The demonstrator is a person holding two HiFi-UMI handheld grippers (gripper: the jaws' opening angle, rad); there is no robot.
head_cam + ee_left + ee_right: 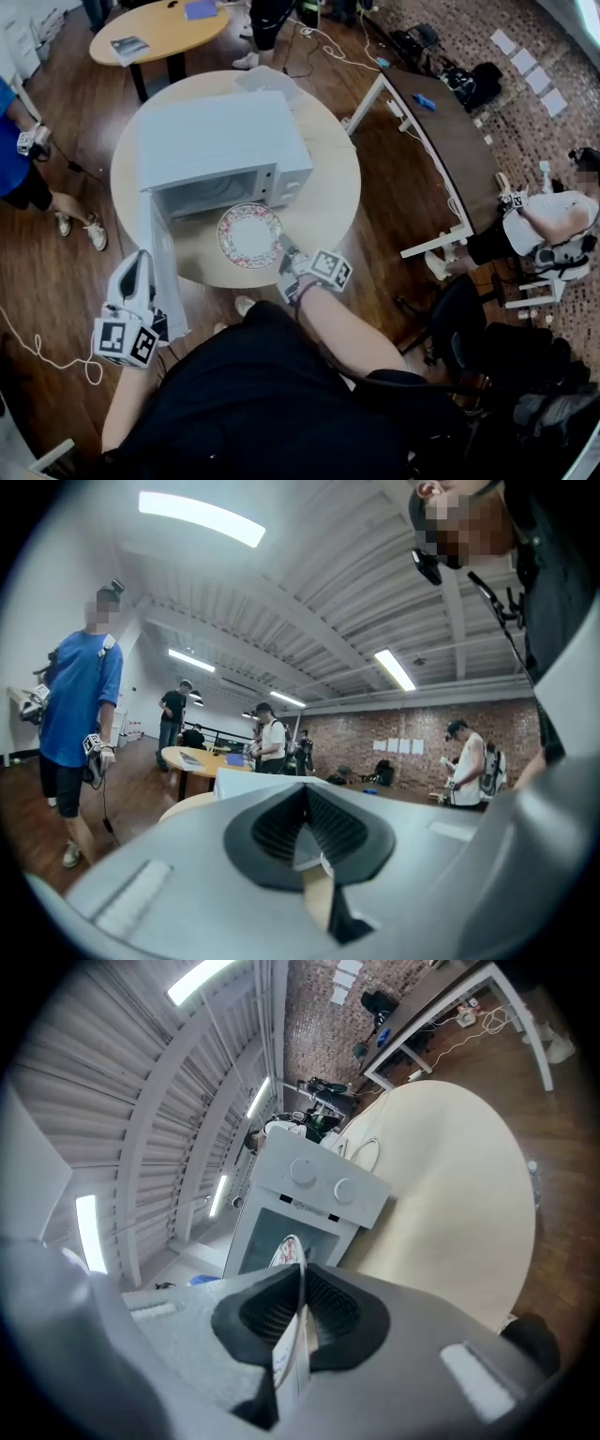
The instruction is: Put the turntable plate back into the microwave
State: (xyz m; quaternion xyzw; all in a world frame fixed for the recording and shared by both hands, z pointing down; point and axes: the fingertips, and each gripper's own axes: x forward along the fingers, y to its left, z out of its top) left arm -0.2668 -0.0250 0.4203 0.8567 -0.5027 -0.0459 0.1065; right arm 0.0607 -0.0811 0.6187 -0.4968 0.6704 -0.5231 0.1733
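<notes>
Cloth of the person's black top point(253, 403) is filling the 6 o'clock part of the head view. At 7 o'clock the white left gripper point(141, 264) is pointing toward 12 o'clock, just beside the open grey door point(161, 272) of the boxy white microwave point(216, 141). In its own view its ribbed black pads are meeting at the tips with nothing gripped between them.

Nearer the middle, the white right gripper point(285, 255) is clamping its jaws on the round turntable plate point(246, 232), taking the rim at the plate's 5 o'clock edge. In the right gripper view that rim is running edge-on between the black pads, which are pressing on it from both sides. The plate is showing a pale centre ringed by a wide band of reddish-pink pattern and a thin light edge, and it is facing up toward the head camera. It is being held outside the oven, directly in front of the open cavity, over the round beige table point(328, 187). Whether it is touching the tabletop cannot be told.

The microwave is standing at 11 o'clock of the plate, and two round knobs point(302, 1171) are showing on its control panel. Farther off, a round tan table point(159, 28) is standing at 11 o'clock, a long dark desk point(450, 131) at 2 o'clock, and a person in a blue shirt point(7, 141) at 9 o'clock.
</notes>
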